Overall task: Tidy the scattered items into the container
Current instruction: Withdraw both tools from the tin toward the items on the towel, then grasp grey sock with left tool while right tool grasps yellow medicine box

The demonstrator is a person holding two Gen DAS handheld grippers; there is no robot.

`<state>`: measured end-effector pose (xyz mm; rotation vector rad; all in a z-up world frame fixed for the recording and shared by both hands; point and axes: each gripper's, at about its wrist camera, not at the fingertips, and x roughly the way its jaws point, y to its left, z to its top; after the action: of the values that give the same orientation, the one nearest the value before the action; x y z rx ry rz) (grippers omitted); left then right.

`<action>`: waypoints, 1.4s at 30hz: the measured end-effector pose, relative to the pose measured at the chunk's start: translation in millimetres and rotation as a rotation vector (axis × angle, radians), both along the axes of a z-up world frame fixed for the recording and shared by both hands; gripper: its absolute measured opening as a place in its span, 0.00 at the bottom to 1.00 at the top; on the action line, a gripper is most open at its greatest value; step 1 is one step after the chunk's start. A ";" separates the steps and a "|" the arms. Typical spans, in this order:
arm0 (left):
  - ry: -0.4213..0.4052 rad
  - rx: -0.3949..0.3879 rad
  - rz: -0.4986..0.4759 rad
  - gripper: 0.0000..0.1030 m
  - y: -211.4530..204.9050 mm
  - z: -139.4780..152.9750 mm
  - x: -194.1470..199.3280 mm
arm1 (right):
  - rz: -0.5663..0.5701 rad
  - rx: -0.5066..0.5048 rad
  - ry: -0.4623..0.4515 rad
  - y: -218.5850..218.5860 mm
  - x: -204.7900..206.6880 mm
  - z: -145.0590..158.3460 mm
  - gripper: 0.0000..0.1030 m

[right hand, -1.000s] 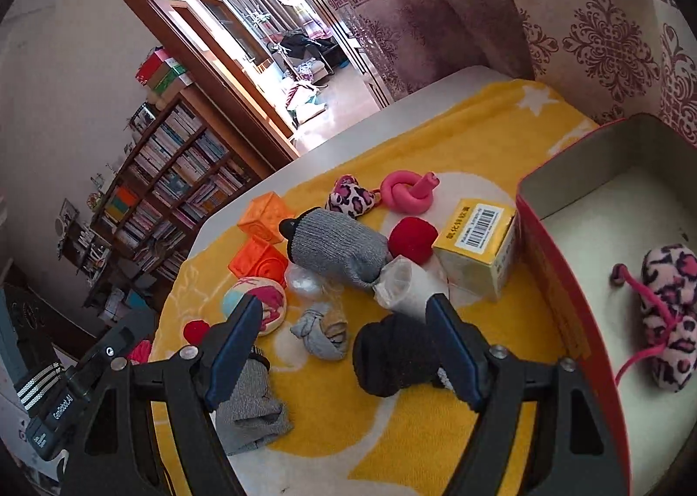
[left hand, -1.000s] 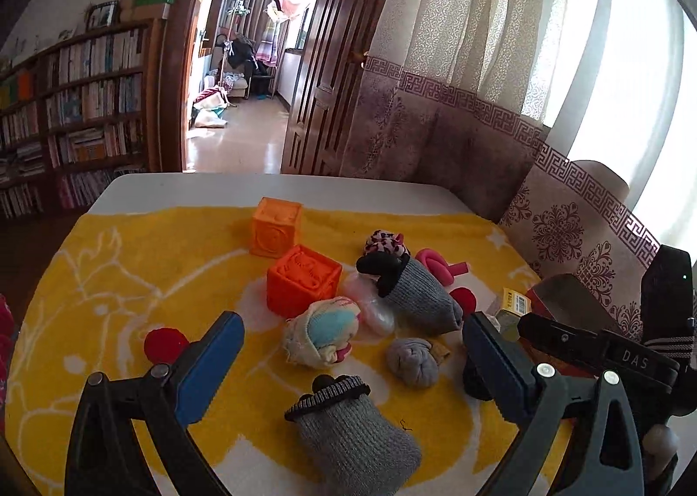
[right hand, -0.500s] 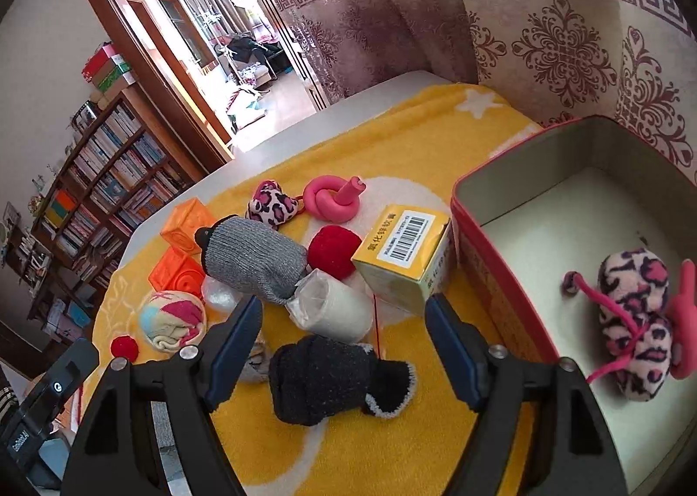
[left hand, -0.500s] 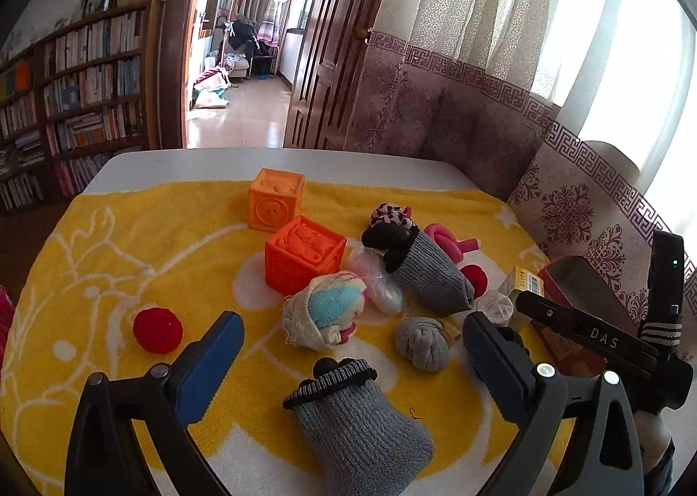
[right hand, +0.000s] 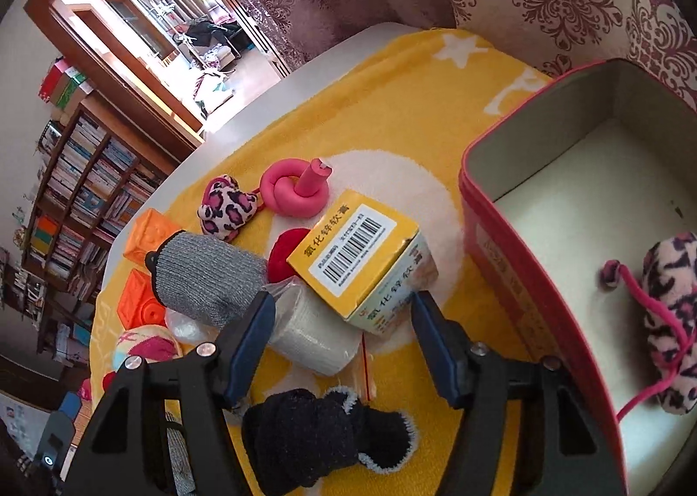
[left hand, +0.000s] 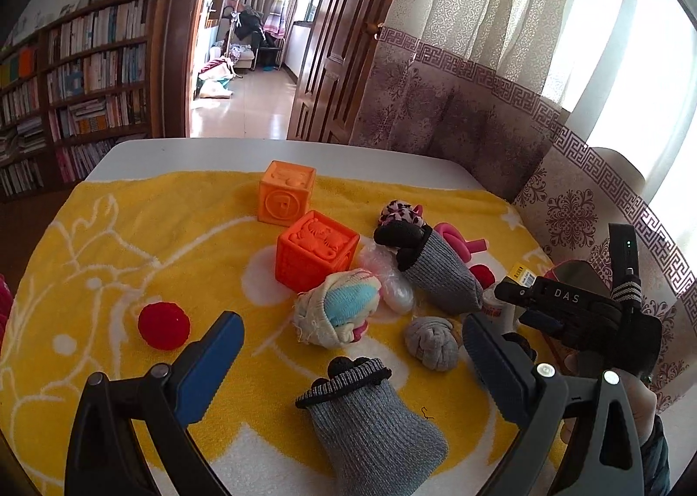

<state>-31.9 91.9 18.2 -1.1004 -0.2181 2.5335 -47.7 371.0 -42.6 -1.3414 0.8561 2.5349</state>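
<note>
Toys and socks lie scattered on a yellow towel [left hand: 130, 243]. My right gripper [right hand: 344, 339] hangs low over a white roll [right hand: 313, 339] and the near corner of a yellow barcode box [right hand: 361, 260]. Its jaws are closing, with both items between them and the pads not touching either. A black sock [right hand: 322, 435] lies just under it. The red tin container [right hand: 492, 208] stands to the right and holds a leopard plush [right hand: 671, 278]. My left gripper [left hand: 350, 326] is open above a grey sock [left hand: 374, 422].
Two orange blocks [left hand: 316, 252], a red ball [left hand: 163, 324], a pastel sock ball [left hand: 335, 308], a grey sock ball [left hand: 431, 341], another grey sock [right hand: 209, 278], a pink knotted tube [right hand: 296, 191] and a leopard heart [right hand: 226, 208] crowd the towel. Patterned curtains hang behind the table.
My right gripper has come down and forward over the white roll and yellow box, rolled a little, and its jaws have narrowed. The left gripper has stayed about where it was, still open.
</note>
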 end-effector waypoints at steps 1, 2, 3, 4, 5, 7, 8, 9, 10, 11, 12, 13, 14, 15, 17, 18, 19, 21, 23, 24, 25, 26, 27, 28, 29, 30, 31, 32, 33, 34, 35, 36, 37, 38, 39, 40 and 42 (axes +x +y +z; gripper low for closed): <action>-0.004 0.000 -0.001 0.99 0.1 -0.7 -0.4 | -0.011 -0.007 -0.003 1.2 -1.0 -0.1 0.66; -0.005 0.000 -0.005 0.99 0.4 -0.8 -0.2 | -0.021 -0.012 -0.004 1.4 -2.7 0.2 0.66; -0.003 -0.001 -0.008 0.99 0.7 -0.4 0.3 | -0.031 -0.020 -0.004 2.4 -4.0 -0.2 0.66; 0.000 -0.001 -0.009 0.99 1.0 0.1 0.7 | -0.044 -0.029 -0.003 2.4 -5.2 -1.0 0.66; 0.002 -0.001 -0.012 0.99 1.4 0.3 1.1 | -0.056 -0.039 -0.004 3.4 -6.4 -2.4 0.66; 0.001 -0.002 -0.014 0.99 1.9 0.0 1.3 | -0.067 -0.058 -0.011 5.2 -10.2 -6.2 0.67; 0.000 -0.003 -0.014 0.99 2.0 -0.4 1.2 | -0.071 -0.069 -0.009 6.1 -11.7 -7.9 0.67; -0.001 -0.004 -0.015 0.99 2.3 -0.9 1.2 | -0.072 -0.077 -0.009 6.9 -13.4 -9.1 0.67; -0.003 -0.005 -0.015 0.99 2.6 -1.5 1.0 | -0.071 -0.082 -0.008 7.2 -14.9 -9.4 0.67; -0.005 -0.007 -0.017 0.99 2.9 -2.1 1.0 | -0.070 -0.080 -0.004 6.2 -16.0 -9.0 0.67; -0.006 -0.008 -0.018 0.99 3.1 -2.5 1.1 | -0.065 -0.071 0.000 4.8 -16.4 -8.2 0.67; -0.007 -0.009 -0.020 0.99 3.5 -2.8 1.3 | -0.056 -0.056 0.006 2.5 -16.6 -7.4 0.67; -0.008 -0.011 -0.023 0.99 3.9 -3.4 1.0 | -0.041 -0.033 0.015 -0.7 -17.0 -6.5 0.67; -0.009 -0.013 -0.027 0.99 4.6 -4.0 1.0 | -0.024 -0.012 0.023 -3.5 -17.1 -5.8 0.67; -0.015 -0.018 -0.034 0.99 6.4 -5.5 0.6 | 0.001 0.001 0.052 -6.6 -14.7 -4.1 0.53; -0.019 -0.022 -0.038 0.99 7.1 -6.4 0.3 | 0.017 -0.005 0.066 -8.1 -13.7 -2.3 0.50; -0.024 -0.024 -0.044 0.99 8.0 -7.0 -0.4 | 0.031 -0.005 0.074 -8.5 -12.4 -0.7 0.44; -0.038 -0.022 -0.056 0.99 8.9 -8.2 -1.4 | 0.050 0.022 0.095 -12.8 -9.2 5.3 0.36; -0.075 -0.006 -0.067 0.99 8.4 -10.5 -3.6 | 0.070 0.050 0.116 -18.0 -5.4 11.0 0.28; -0.100 -0.002 -0.076 0.99 8.9 -12.2 -5.0 | 0.081 0.051 0.124 -20.1 -3.3 12.8 0.27; -0.122 -0.001 -0.087 0.99 9.7 -14.1 -5.5 | 0.092 0.045 0.130 -21.4 -1.9 13.7 0.26; -0.146 -0.002 -0.102 0.99 11.4 -16.5 -5.7 | 0.098 0.043 0.135 -22.2 0.0 14.8 0.26; -0.170 -0.010 -0.121 0.99 14.6 -19.7 -5.0 | 0.100 0.043 0.140 -22.4 -0.4 16.0 0.26; -0.188 -0.025 -0.140 0.99 18.9 -22.7 -3.6 | 0.101 0.039 0.142 -21.6 0.9 16.2 0.26; -0.197 -0.044 -0.158 0.99 23.6 -25.5 -1.7 | 0.101 0.030 0.142 -20.5 1.1 16.0 0.26; -0.197 -0.068 -0.172 0.99 28.7 -28.1 0.6 | 0.099 0.018 0.140 -18.7 1.6 15.6 0.26; -0.193 -0.093 -0.183 0.99 33.6 -30.5 2.9 | 0.099 0.005 0.139 -16.9 1.5 15.7 0.26; -0.192 -0.115 -0.195 0.99 38.4 -33.4 4.8 | 0.096 -0.006 0.138 -14.3 2.8 16.3 0.26; -0.193 -0.134 -0.205 0.99 42.4 -37.2 6.2 | 0.084 -0.016 0.144 -8.6 3.6 18.3 0.27; -0.193 -0.154 -0.208 0.99 46.0 -41.4 6.6 | 0.071 -0.020 0.153 -3.6 6.7 21.3 0.30; -0.188 -0.181 -0.205 0.99 49.1 -45.8 6.5 | 0.060 -0.026 0.166 0.8 9.5 25.6 0.39; -0.181 -0.207 -0.193 0.99 51.2 -50.0 6.1 | 0.047 -0.035 0.185 5.6 12.4 31.0 0.46; -0.179 -0.221 -0.184 0.99 51.8 -53.6 5.2 | 0.035 -0.046 0.205 9.9 15.2 36.1 0.61; -0.179 -0.224 -0.181 0.99 51.8 -56.6 4.2 | 0.021 -0.054 0.226 13.6 17.4 41.1 0.72; -0.177 -0.220 -0.181 0.98 51.3 -58.6 3.4 | 0.006 -0.055 0.239 16.5 18.5 45.5 0.74; -0.172 -0.219 -0.182 0.91 50.7 -59.9 2.6 | -0.009 -0.048 0.246 18.6 17.1 50.2 0.75; -0.169 -0.240 -0.167 0.71 48.6 -60.9 0.5 | -0.012 -0.029 0.234 19.5 10.8 54.6 0.75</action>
<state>-31.4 140.5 -42.8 -1.3638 0.1341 2.3637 -36.8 390.5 11.9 -1.0563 0.9407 2.7173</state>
